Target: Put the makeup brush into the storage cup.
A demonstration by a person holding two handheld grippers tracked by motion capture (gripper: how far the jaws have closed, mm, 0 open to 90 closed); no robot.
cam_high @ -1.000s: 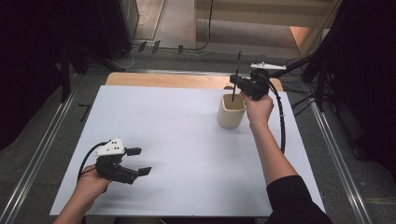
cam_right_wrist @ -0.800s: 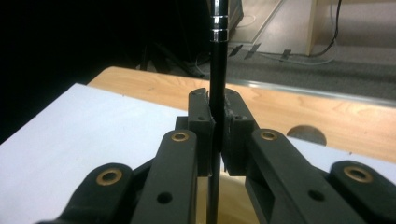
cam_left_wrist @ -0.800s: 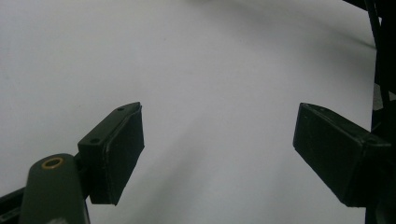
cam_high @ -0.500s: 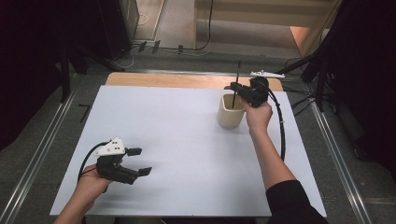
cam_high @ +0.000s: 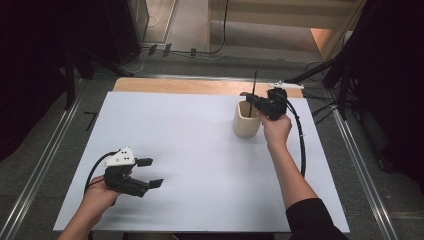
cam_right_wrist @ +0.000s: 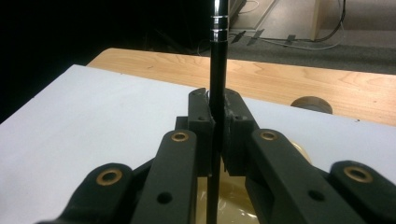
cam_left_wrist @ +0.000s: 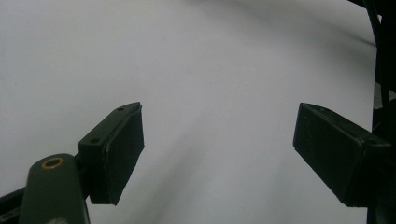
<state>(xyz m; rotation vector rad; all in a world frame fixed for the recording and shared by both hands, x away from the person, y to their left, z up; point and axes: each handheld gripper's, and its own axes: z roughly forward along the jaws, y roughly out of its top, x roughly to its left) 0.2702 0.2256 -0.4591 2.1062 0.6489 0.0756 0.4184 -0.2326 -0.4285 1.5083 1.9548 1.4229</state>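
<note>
White table sheet, wooden edge at far side: pen going into cup

Right gripper is clenched on a black pen, held upright with its lower end inside the beige cup near the far right of the sheet. Left gripper rests released, nothing between its jaws, well apart. Judged step: lowering pen; next move calls for releasing it so it rests in the cup
</note>
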